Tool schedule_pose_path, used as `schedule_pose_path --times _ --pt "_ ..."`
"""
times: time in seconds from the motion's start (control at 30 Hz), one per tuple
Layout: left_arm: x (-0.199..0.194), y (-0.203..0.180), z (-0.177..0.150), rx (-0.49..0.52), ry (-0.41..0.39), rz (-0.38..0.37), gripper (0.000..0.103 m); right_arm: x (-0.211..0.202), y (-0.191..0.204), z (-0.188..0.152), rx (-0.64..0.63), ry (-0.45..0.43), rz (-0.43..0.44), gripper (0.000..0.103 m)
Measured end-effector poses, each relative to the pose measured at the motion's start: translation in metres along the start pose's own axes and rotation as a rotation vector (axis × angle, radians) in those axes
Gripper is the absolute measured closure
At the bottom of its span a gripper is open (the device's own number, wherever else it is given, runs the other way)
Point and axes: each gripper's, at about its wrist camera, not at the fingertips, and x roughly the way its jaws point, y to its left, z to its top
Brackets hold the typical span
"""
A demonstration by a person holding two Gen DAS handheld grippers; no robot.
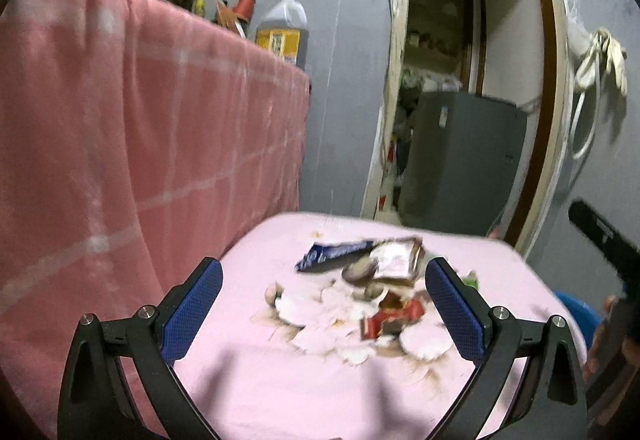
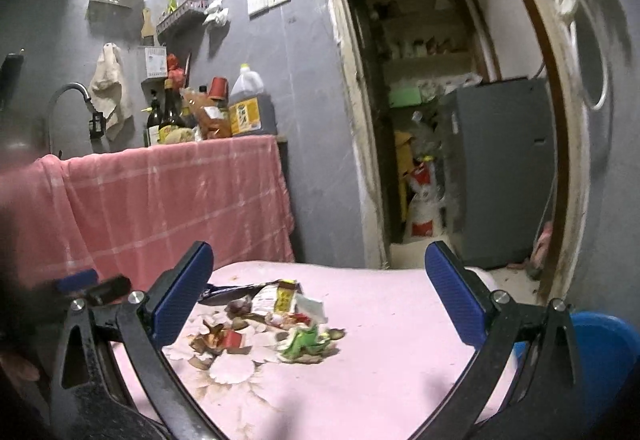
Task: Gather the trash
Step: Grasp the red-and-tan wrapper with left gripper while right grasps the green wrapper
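A pile of trash lies on a table covered with a pink flowered cloth (image 1: 280,392) (image 2: 400,320). In the left wrist view it holds a blue wrapper (image 1: 332,254), a pale packet (image 1: 396,260), round brown pieces (image 1: 360,272) and a red wrapper (image 1: 394,318). In the right wrist view I see a dark wrapper (image 2: 232,292), a yellow-labelled packet (image 2: 280,298), a red scrap (image 2: 232,340) and a green crumpled wrapper (image 2: 304,340). My left gripper (image 1: 324,280) is open and empty, just short of the pile. My right gripper (image 2: 320,264) is open and empty, above the pile's near side.
A blue bin (image 2: 600,356) (image 1: 576,312) stands at the table's right edge. A counter draped in pink cloth (image 1: 140,128) (image 2: 168,192) with bottles and an oil jug (image 2: 250,108) is to the left. An open doorway with a grey cabinet (image 2: 500,168) lies behind.
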Motion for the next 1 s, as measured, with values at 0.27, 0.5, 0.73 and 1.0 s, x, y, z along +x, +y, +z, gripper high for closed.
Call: schedule_pose_path --times 0.27,0.5,0.73,1.0 --pt "0.033 0.005 -0.011 -0.006 0.154 -0.089 0.007 0.04 -0.003 -0.014 -0.014 0.191 -0.06 0.003" --pt "0.057 0.001 -0.013 -0.025 0.286 -0.177 0.035 0.072 -0.013 -0.035 0.017 0.364 -0.014 0.028" --pt "0.072 -0.005 -0.011 -0.039 0.365 -0.241 0.047 0.095 -0.006 -0.049 -0.016 0.472 0.033 0.038" --pt "0.081 -0.011 -0.011 -0.042 0.4 -0.299 0.056 0.111 -0.008 -0.056 0.021 0.549 0.078 0.06"
